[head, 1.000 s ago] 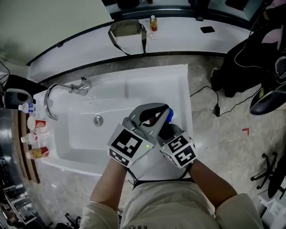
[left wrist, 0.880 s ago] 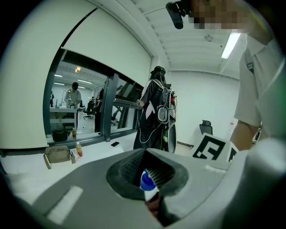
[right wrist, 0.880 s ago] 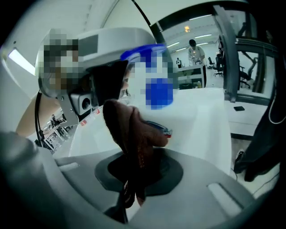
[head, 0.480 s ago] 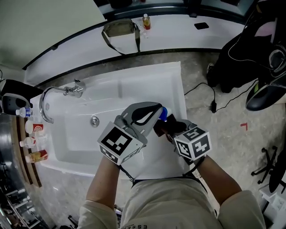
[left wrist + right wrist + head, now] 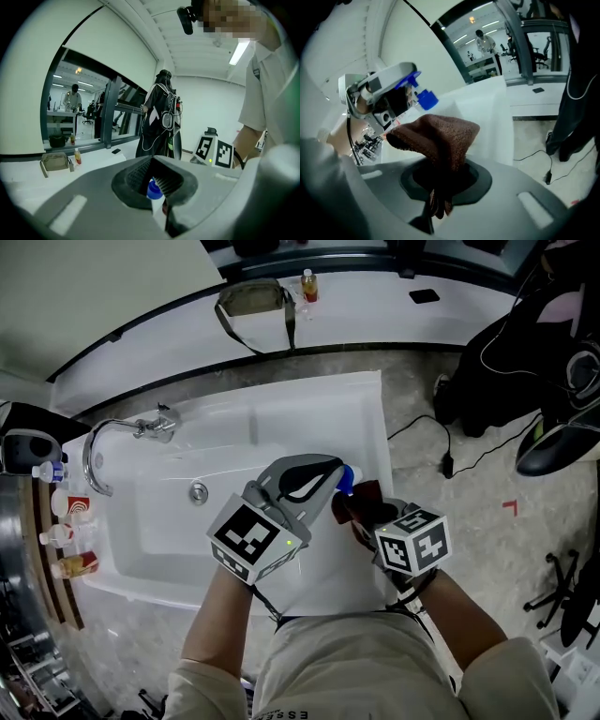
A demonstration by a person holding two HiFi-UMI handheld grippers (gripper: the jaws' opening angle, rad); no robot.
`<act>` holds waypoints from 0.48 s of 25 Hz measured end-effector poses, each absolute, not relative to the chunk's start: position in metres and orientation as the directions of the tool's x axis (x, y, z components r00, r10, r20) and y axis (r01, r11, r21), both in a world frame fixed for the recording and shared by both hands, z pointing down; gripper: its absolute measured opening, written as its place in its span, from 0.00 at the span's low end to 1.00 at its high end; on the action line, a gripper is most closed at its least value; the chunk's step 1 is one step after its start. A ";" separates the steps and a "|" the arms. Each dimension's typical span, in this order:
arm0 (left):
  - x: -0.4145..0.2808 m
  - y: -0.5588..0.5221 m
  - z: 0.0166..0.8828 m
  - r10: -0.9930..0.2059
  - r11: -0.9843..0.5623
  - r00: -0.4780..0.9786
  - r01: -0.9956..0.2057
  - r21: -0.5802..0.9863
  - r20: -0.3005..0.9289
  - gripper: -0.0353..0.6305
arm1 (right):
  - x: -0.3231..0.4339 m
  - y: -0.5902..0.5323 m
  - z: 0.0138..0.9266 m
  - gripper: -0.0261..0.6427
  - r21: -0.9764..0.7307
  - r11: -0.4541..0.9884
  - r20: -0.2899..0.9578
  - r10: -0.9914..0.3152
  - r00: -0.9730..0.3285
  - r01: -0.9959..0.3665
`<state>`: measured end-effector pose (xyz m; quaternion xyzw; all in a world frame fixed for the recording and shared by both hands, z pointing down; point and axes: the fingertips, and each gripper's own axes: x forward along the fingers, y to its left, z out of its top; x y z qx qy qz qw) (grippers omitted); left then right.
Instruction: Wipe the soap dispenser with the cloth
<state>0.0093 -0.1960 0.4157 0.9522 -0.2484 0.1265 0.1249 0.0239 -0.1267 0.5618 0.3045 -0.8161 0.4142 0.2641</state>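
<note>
My grey left gripper [image 5: 317, 479] is clamped on the blue-capped soap dispenser [image 5: 154, 192]; my right gripper [image 5: 354, 512], just beside, pinches the brown terry cloth [image 5: 440, 136].

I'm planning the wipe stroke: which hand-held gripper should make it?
Probably right. The right hand-held gripper is shut on the cloth, close beside the soap dispenser; the left hand-held gripper is clamped on that dispenser.

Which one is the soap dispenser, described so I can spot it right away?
Find the white sink, then the two grippers over its near right corner. The dispenser is the small blue-topped bottle clamped in the left gripper, beside the brown cloth in the right gripper. Unlike the bottles on the far-left shelf, it is held in jaws.
</note>
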 end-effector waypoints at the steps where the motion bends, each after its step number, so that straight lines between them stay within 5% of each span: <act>1: 0.010 -0.196 0.416 -0.441 -0.846 0.845 -0.504 0.175 0.303 0.05 | 0.012 -0.118 0.565 0.16 -0.537 0.485 0.679 -0.237 -0.695 -0.691; 6: 0.011 -0.199 0.415 -0.446 -0.844 0.843 -0.508 0.171 0.300 0.05 | -0.033 -0.099 0.587 0.16 -0.628 0.460 0.667 -0.097 -0.739 -0.627; 12: 0.010 -0.197 0.415 -0.437 -0.847 0.852 -0.498 0.187 0.290 0.05 | -0.037 -0.108 0.606 0.16 -0.658 0.342 0.690 -0.082 -0.719 -0.671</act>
